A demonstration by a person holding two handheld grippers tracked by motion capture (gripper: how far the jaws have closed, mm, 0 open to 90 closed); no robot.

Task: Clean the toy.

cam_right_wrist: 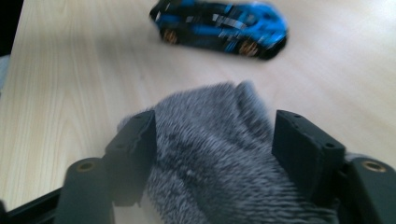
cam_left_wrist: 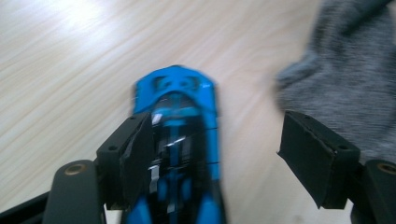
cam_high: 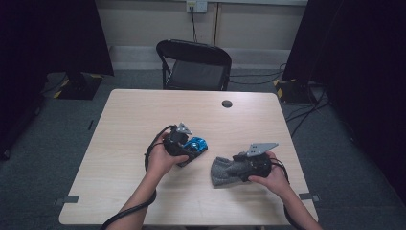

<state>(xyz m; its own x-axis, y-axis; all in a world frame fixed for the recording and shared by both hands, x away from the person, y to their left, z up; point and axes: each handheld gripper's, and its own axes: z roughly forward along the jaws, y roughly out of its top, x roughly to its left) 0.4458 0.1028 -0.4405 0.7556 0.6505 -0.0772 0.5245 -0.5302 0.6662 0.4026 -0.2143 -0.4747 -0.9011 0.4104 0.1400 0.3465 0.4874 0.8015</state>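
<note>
A blue and black toy car (cam_high: 197, 144) lies near the middle of the wooden table (cam_high: 129, 120). My left gripper (cam_high: 190, 151) is open around it. In the left gripper view the car (cam_left_wrist: 180, 121) runs between the jaws against the left pad (cam_left_wrist: 137, 154), and a wide gap separates it from the right pad (cam_left_wrist: 310, 154). A grey fuzzy cloth (cam_high: 221, 171) lies to the car's right. My right gripper (cam_high: 235, 166) stands open with the cloth (cam_right_wrist: 210, 154) bunched between its jaws. Beyond it in the right gripper view sits the car (cam_right_wrist: 219, 28). Both gripper views are blurred.
A small black round cap (cam_high: 227, 103) sits in the tabletop near the far edge. A black folding chair (cam_high: 194, 64) stands behind the table. Cables trail across the carpet at the right. The grey cloth (cam_left_wrist: 350, 70) lies close to the right of my left gripper's jaws.
</note>
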